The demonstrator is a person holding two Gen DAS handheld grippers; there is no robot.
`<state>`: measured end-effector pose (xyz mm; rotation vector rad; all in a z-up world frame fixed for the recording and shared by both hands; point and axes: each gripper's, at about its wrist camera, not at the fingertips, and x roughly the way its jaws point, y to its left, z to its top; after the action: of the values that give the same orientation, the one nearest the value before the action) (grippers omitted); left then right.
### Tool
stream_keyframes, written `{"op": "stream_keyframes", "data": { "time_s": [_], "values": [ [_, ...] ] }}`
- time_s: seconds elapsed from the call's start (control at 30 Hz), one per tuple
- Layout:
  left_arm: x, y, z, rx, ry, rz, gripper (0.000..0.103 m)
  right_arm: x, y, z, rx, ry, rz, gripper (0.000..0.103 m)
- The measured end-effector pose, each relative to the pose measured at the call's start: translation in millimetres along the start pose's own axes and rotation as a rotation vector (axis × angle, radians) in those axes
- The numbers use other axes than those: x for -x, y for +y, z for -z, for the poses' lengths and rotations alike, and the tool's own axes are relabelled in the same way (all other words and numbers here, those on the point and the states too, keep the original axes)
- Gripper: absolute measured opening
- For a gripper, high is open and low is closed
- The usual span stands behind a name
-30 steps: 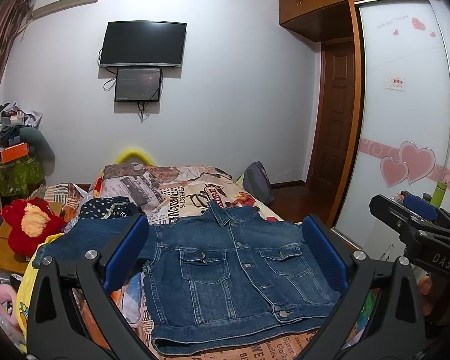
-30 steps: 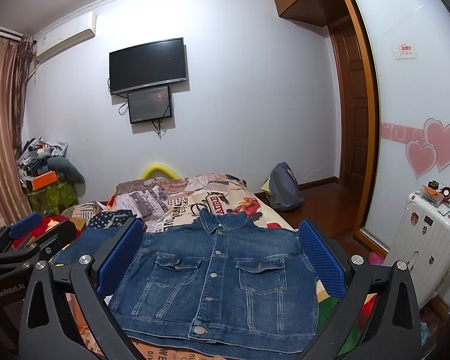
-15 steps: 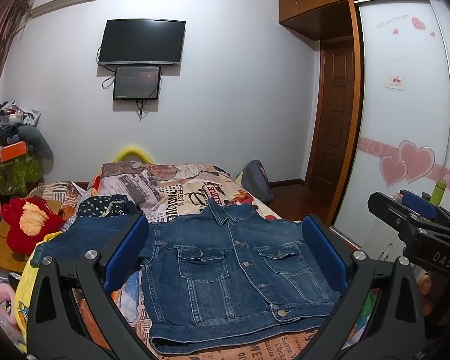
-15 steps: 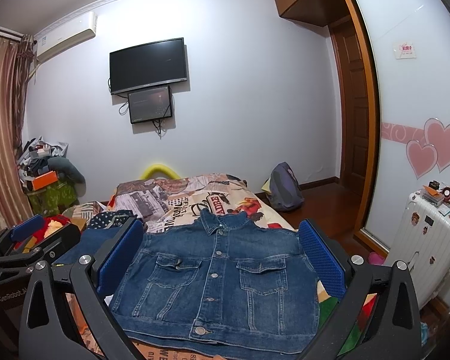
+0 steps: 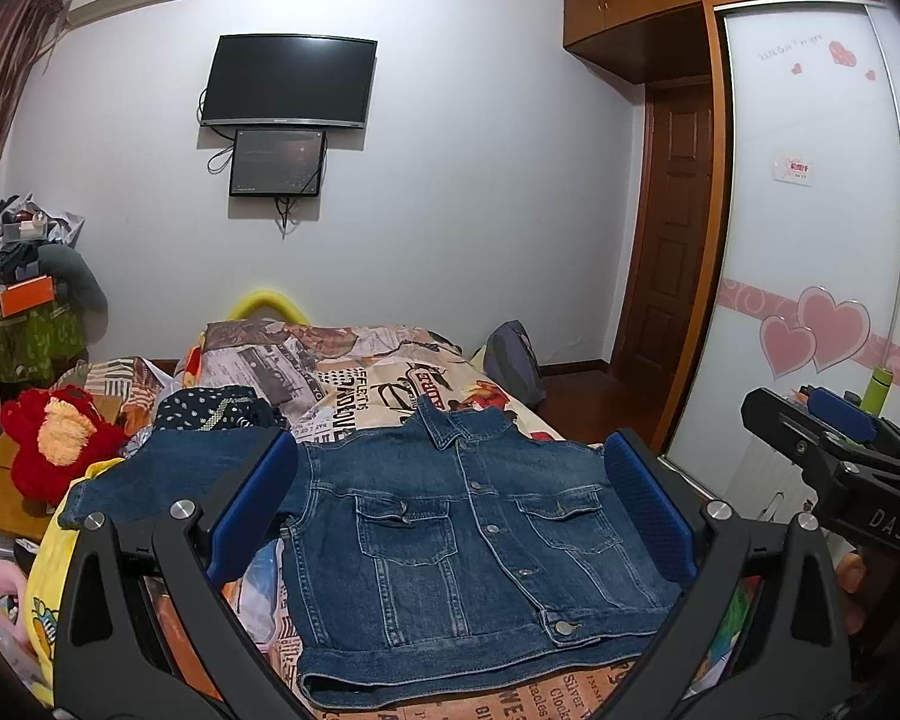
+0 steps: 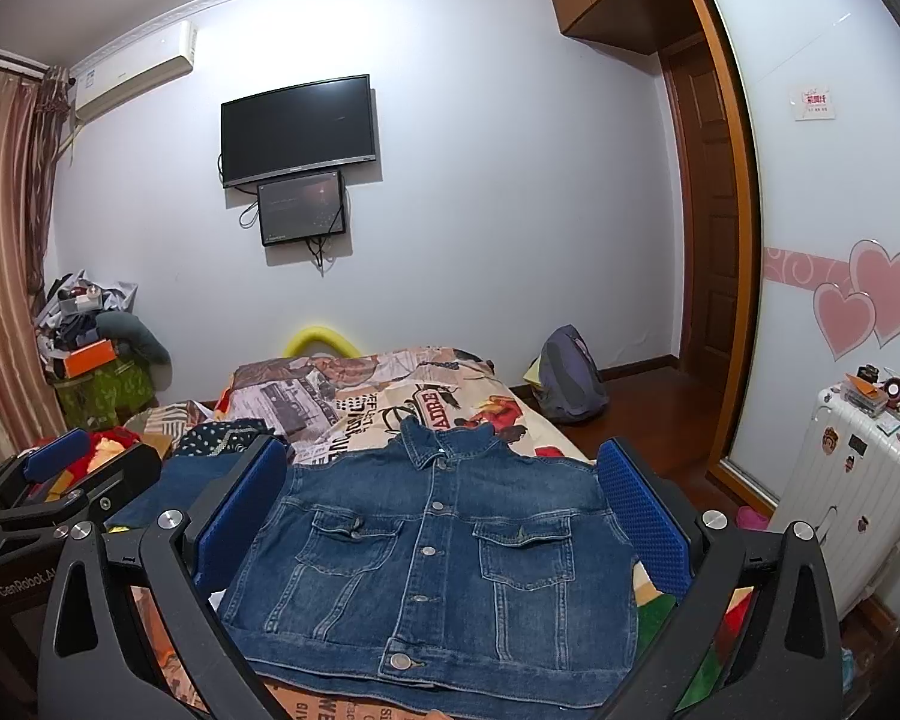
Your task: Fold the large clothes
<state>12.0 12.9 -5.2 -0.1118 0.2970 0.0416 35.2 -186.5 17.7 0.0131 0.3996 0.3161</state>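
Note:
A blue denim jacket (image 5: 468,534) lies flat, front up and buttoned, on the bed, collar pointing to the far wall; it also shows in the right wrist view (image 6: 432,552). Its left sleeve (image 5: 168,474) stretches out to the left; the right sleeve looks tucked away. My left gripper (image 5: 450,510) is open and empty, held above the jacket's near part. My right gripper (image 6: 441,510) is open and empty too, above the jacket. Each gripper appears at the other view's edge: the right one (image 5: 834,450), the left one (image 6: 66,480).
The bed has a printed cover (image 5: 354,378). A dotted dark garment (image 5: 210,414), a red plush toy (image 5: 54,444) and yellow fabric (image 5: 48,570) lie left. A white suitcase (image 6: 852,492) stands right, a backpack (image 6: 570,384) on the floor, a cluttered pile (image 6: 90,348) by the curtain.
Both grippers stay open and nearly still. The views have shifted slightly; the jacket has not moved.

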Motion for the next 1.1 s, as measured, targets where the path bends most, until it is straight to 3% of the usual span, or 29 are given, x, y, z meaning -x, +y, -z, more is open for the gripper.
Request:
{"op": "stream_keyframes", "data": {
  "time_s": [0.7, 1.1],
  "values": [
    [-5.8, 2.8, 2.5, -0.001, 0.012, 0.002, 0.103, -4.2, 0.5, 2.4, 0.003, 0.007, 0.003, 0.103],
    [-37.2, 17.2, 3.5, 0.006, 0.055, -0.030, 0.103, -35.1, -2.5, 5.1, 0.008, 0.061, 0.024, 0.103]
  ]
}}
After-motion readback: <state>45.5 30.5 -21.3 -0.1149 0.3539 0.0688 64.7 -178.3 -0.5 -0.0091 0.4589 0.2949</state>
